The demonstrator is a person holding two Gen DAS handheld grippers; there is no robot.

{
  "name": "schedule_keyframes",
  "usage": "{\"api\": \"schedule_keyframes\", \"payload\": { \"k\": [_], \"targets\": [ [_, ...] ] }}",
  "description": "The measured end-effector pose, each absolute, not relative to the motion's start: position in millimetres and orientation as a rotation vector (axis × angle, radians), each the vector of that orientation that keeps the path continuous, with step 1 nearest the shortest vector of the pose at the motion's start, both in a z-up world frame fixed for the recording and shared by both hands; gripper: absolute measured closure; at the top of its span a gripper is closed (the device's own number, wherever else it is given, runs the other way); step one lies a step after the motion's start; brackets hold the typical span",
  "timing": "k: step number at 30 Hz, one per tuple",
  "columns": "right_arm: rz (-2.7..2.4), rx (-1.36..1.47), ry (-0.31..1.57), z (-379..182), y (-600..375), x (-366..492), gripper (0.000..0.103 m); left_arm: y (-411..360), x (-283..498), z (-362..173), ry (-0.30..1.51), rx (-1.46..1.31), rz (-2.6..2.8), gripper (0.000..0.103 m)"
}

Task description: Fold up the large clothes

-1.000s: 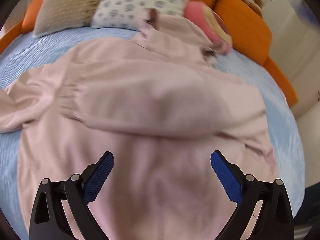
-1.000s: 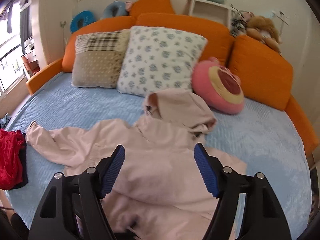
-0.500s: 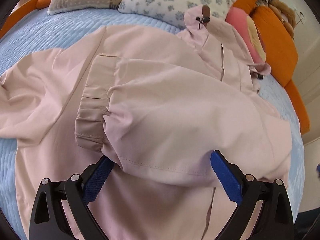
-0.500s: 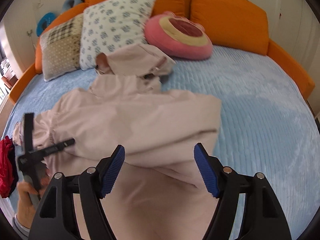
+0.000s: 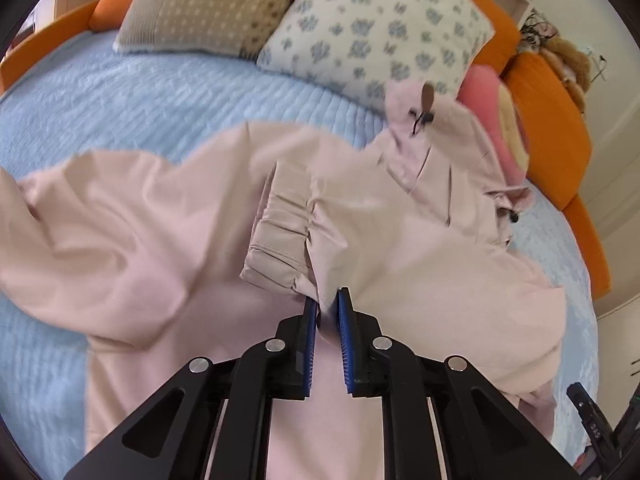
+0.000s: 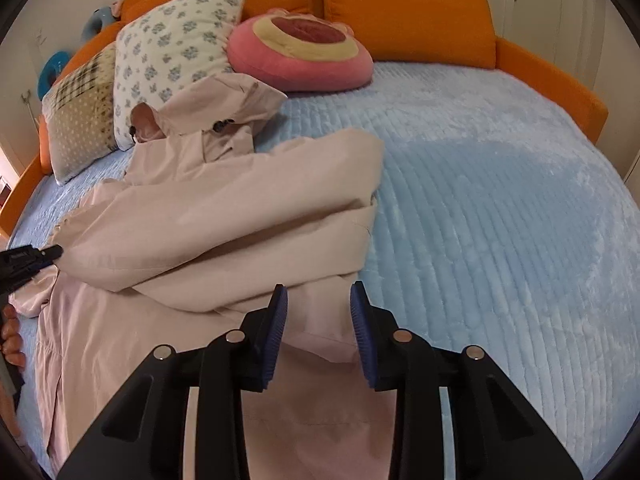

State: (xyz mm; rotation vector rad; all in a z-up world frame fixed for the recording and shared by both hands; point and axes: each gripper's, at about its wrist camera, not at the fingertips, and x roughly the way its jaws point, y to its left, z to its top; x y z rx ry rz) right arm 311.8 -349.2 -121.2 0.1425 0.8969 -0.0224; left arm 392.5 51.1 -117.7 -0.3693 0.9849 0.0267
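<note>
Pink hooded jacket [image 5: 400, 248] lies spread on the blue quilted bedspread [image 5: 120, 92], filling the centre of the left wrist frame; hood toward the upper right, against the floral pillow [image 5: 372, 28]. One sleeve is folded across the body, its gathered elastic cuff [image 5: 280, 232] at mid-frame.

Left gripper [image 5: 328, 312], lower centre of its view: jaws closing, blue pads nearly together with a pinch of sleeve fabric between them just below the cuff. It is clenched on the sleeve.

Right gripper [image 6: 318, 312], lower centre of the right wrist frame: jaws closing, a clear gap left between the pads. The jacket's folded right-hand edge [image 6: 320, 336] sits between them; the pads do not visibly press it, so nothing is grasped there.

In the right wrist view the jacket [image 6: 220, 220] occupies the left half, bedspread [image 6: 500, 200] bare on the right. A person's hand [image 6: 10, 340] shows at the left edge. Round pink cushion [image 6: 300, 56] and orange backrest [image 6: 400, 12] along the top; beige dotted pillow [image 6: 80, 120] at upper left.
</note>
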Motion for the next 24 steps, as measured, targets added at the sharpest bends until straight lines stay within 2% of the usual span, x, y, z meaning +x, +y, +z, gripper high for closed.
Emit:
{"api": "schedule_keyframes", "payload": {
  "k": [11, 16, 24],
  "targets": [
    [-0.103, 0.078, 0.951, -159.3, -334.0, 321.8, 0.07, 100.3, 374.5, -123.3, 1.02, -0.378, 0.091, 0.083],
    [-0.139, 0.064, 1.01, -185.7, -347.2, 320.6, 0.07, 120.4, 378.9, -146.4, 1.056, -0.367, 0.179, 0.082],
    [-0.18, -0.041, 0.982, -196.6, -334.4, 316.2, 0.07, 126.4, 381.6, -176.9, 1.098, -0.313, 0.207, 0.084]
  ]
}}
